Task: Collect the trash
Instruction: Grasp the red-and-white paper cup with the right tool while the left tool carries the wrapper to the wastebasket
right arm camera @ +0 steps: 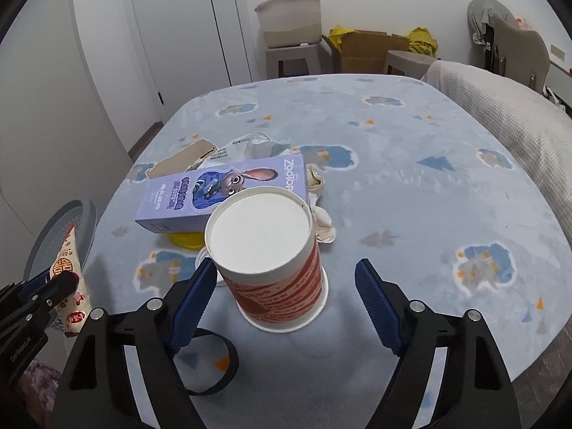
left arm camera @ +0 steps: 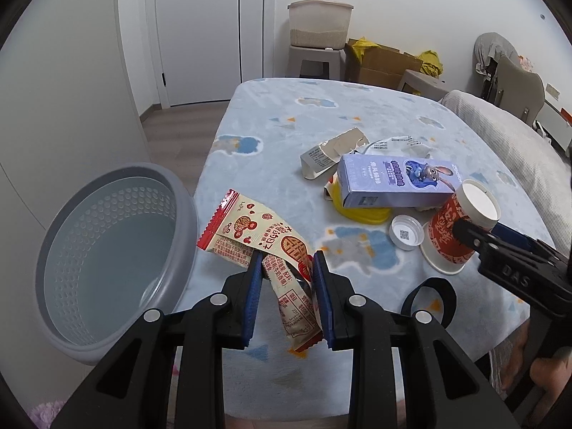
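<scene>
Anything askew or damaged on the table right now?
Yes. The red-and-white paper cup stands upside down, base up, between the right gripper's open jaws. Behind the purple carton lying on its side, a grey cardboard box is torn open.

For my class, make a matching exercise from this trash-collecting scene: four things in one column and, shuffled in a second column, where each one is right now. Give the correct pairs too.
Things
1. snack wrapper
2. paper cup
3. purple carton
4. grey basket

Places
A. upside down on the bed cover, between the right gripper's open fingers
B. beside the bed, to the left, nothing seen inside
C. pinched in the left gripper
D. lying on top of a yellow lid

Pairs: 1-C, 2-A, 3-D, 4-B
</scene>
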`<state>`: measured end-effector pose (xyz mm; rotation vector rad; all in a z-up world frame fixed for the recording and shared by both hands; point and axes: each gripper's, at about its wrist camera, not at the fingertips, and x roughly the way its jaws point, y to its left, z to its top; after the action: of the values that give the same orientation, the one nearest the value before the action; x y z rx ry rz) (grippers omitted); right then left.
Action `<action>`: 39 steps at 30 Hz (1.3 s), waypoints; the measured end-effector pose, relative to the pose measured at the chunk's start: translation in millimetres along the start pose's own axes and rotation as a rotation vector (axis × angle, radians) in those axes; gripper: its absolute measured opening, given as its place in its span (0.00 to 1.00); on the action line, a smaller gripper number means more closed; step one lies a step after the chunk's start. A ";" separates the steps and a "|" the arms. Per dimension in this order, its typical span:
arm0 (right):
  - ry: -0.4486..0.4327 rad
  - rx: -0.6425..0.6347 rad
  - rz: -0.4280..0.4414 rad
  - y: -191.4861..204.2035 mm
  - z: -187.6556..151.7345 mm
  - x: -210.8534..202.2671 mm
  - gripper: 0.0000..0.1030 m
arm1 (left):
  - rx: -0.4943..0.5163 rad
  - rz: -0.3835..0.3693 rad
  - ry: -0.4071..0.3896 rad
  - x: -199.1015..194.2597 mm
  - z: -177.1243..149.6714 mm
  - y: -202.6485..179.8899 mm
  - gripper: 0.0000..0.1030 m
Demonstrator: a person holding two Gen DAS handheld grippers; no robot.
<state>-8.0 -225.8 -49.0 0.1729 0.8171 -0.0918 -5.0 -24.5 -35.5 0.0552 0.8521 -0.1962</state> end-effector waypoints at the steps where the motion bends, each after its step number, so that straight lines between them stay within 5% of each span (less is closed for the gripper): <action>1: -0.001 -0.003 0.001 2.0 0.2 1.8 0.64 | 0.001 0.002 -0.002 -0.2 -0.1 1.0 0.27; 2: -0.002 -0.006 0.010 3.4 0.8 3.0 0.57 | 0.002 0.004 -0.004 -0.6 -0.3 2.1 0.27; 16: -0.073 -0.033 -0.040 12.7 10.4 -45.1 0.56 | -0.058 -0.024 -0.012 -20.4 19.6 41.3 0.27; 25: -0.094 -0.160 0.186 105.3 48.6 -44.6 0.56 | -0.101 0.117 -0.047 -31.0 43.8 113.1 0.27; 32: -0.028 -0.298 0.371 192.2 56.2 -8.3 0.57 | -0.197 0.198 -0.023 -18.6 40.1 162.2 0.27; 39: 0.047 -0.371 0.479 238.9 46.4 19.3 0.57 | -0.217 0.250 0.004 -8.9 30.0 185.1 0.27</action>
<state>73.7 -0.2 -3.8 0.0160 0.8066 0.5143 47.5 154.5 -14.5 -0.0414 0.8581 0.1313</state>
